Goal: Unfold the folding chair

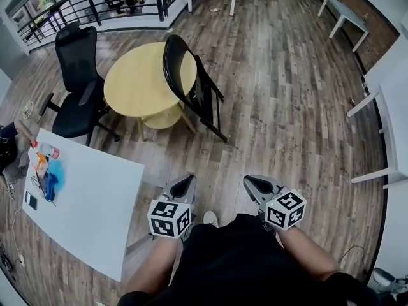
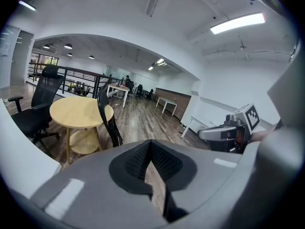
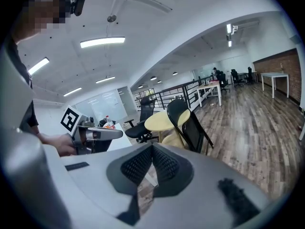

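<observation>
Left gripper (image 1: 186, 181) is held low in front of the person, jaws pressed together on nothing. The right gripper (image 1: 250, 182) sits beside it, equally closed and empty, and both point ahead across the floor. The black metal folding chair (image 1: 199, 94) is well ahead of them, folded flat and standing tilted, its curved back leaning on the near edge of the round pale-yellow wooden table (image 1: 137, 81). A lower round shelf shows under that tabletop. On the table's far left side stands a black mesh-backed office chair on castors (image 1: 76, 88), close against it. Nearer, on the person's left, is a white rectangular table (image 1: 89, 203) with a blue object and a few small items at its far end. Only open floor lies between the grippers and the folded chair. The floor is grey-brown wood-plank boards (image 1: 287, 107). A black metal railing (image 1: 95, 2) runs behind the round table, and more white desks (image 1: 389, 101) stand along the right side.
</observation>
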Demonstrator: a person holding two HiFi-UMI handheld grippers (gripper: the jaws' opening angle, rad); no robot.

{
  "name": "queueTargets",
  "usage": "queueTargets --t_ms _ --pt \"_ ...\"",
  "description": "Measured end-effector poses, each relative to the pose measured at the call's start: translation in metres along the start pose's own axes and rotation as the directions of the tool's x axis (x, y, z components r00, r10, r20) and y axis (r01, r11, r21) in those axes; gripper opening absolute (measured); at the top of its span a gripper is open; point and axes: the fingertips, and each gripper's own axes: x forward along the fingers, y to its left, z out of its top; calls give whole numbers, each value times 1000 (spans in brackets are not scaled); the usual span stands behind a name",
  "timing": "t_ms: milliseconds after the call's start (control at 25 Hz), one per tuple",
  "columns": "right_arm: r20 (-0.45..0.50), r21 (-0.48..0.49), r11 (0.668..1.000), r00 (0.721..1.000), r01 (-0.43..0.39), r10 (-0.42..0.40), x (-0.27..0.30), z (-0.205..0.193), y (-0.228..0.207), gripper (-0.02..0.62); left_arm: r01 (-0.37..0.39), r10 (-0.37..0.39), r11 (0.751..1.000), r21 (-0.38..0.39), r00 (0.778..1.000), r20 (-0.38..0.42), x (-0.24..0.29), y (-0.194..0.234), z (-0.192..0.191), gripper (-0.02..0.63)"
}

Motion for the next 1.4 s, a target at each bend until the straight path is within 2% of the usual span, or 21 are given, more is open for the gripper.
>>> queueTargets --t_ms 360,880,1160,1400 --pt "-46 1 1000 999 0 0 17 2 -5 0 2 -3 999 -42 1000 -21 8 16 -10 8" --pt "-2 1 998 998 -55 55 53 27 -21 0 -39 39 999 -12 999 5 21 34 15 8" --pt "-10 -1 995 995 -97 97 72 33 -39 0 -82 82 996 -38 997 3 36 43 20 8" --pt "-14 14 995 995 -94 94 86 42 -75 0 -92 92 994 -51 996 -10 67 51 30 8"
